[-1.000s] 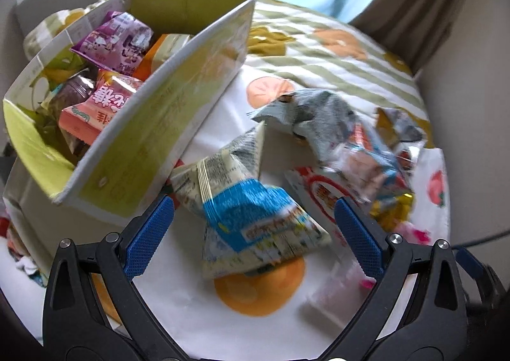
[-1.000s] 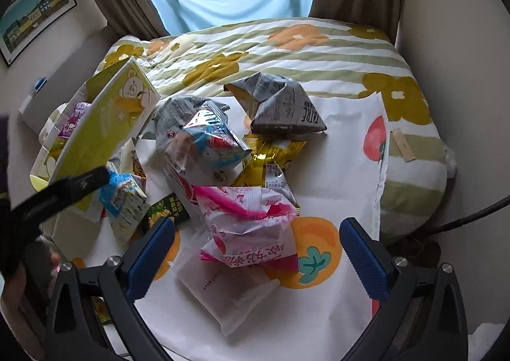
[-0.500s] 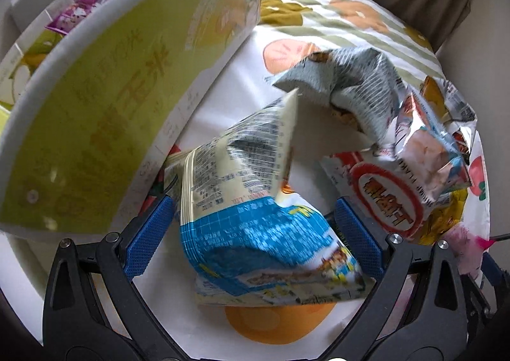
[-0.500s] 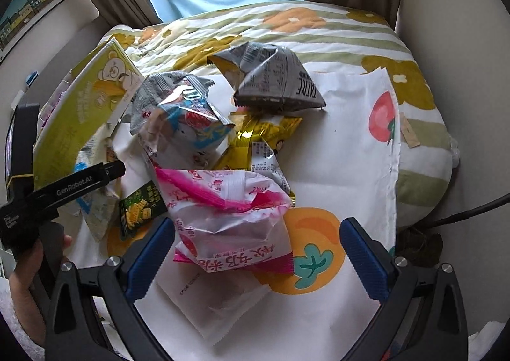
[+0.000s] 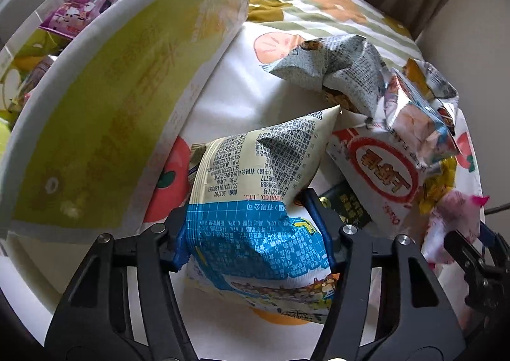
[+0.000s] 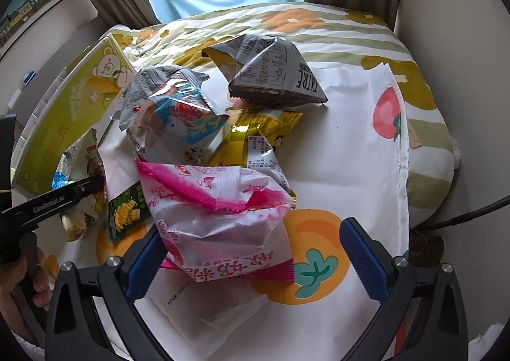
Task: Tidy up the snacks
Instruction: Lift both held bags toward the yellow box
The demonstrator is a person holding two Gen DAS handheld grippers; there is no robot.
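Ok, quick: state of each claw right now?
Left claw: closed on the blue snack bag.
Right claw: open, around the pink snack bag.

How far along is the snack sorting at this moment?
Early to midway. A few packs, such as the purple pack, already sit in the green box. The left claw is shut on the blue pack. The right claw is open around the pink pack. Several packs remain on the bed.

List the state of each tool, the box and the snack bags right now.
Left tool: shut on the blue-and-cream snack bag.
Right tool: open, straddling the pink-and-white snack bag.
Yellow-green box: open-topped, snacks inside.
Gray triangular bag: lying on the cloth, untouched.
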